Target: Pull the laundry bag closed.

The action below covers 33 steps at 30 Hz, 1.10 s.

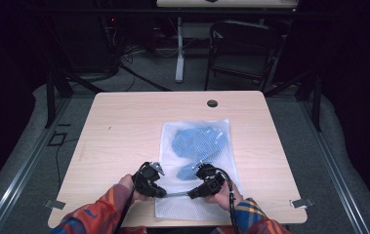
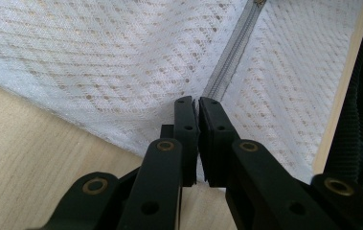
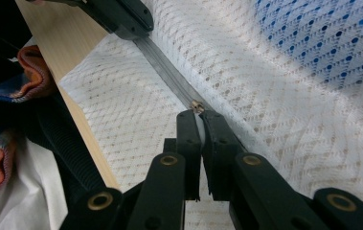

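Observation:
A white mesh bag (image 1: pixel 173 134) lies flat on the wooden table (image 1: pixel 124 131) with a blue garment (image 1: pixel 197 141) inside it. Its grey zipper (image 1: pixel 177 194) runs along the near end, between my two grippers. My left gripper (image 1: pixel 163 193) is shut on the zipper's end at the bag's edge (image 2: pixel 212 88), the jaws pressed together. My right gripper (image 1: pixel 192 195) points toward the left one. In the right gripper view the right gripper (image 3: pixel 198 114) is shut on the small metal zipper pull (image 3: pixel 197 106), and the left gripper's (image 3: pixel 121 17) black jaws sit farther along the zipper (image 3: pixel 167 67).
The table's near edge (image 3: pixel 85 129) lies just behind the bag, with the person's plaid sleeves (image 1: pixel 99 214) over it. A cable hole (image 1: pixel 212 103) sits at the table's far side. A folding chair (image 1: pixel 241 48) and a desk leg (image 1: pixel 179 48) stand on the floor beyond.

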{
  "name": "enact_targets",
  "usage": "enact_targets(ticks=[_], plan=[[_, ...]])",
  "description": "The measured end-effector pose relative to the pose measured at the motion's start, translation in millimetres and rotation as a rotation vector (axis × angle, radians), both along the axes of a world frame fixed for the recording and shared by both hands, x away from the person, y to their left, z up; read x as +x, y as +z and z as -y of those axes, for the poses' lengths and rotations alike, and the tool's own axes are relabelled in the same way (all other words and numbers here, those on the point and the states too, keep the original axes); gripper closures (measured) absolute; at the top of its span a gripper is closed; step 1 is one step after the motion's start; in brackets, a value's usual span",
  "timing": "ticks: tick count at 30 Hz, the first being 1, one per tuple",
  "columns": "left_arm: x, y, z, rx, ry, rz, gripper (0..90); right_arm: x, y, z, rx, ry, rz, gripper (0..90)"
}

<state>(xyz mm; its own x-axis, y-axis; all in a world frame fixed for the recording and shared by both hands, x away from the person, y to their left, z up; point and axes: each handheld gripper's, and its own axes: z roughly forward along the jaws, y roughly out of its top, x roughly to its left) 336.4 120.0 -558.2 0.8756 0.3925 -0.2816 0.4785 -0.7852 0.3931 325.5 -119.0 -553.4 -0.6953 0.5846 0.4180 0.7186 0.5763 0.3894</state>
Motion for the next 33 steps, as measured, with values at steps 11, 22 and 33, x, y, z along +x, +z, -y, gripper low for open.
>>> enact_targets(ticks=[11,22,33], plan=[[0.1,0.0,0.0,0.0,-0.001,-0.001,86.6,-1.8,2.7,9.0,0.009,-0.015,-0.003,86.8],[0.1,0.0,-0.1,0.0,-0.001,-0.001,86.6,-3.4,4.4,12.1,0.007,-0.012,0.0,86.8],[0.7,0.2,-1.1,-0.002,0.013,-0.011,86.3,-3.8,3.2,15.3,-0.001,-0.017,-0.006,86.8]])
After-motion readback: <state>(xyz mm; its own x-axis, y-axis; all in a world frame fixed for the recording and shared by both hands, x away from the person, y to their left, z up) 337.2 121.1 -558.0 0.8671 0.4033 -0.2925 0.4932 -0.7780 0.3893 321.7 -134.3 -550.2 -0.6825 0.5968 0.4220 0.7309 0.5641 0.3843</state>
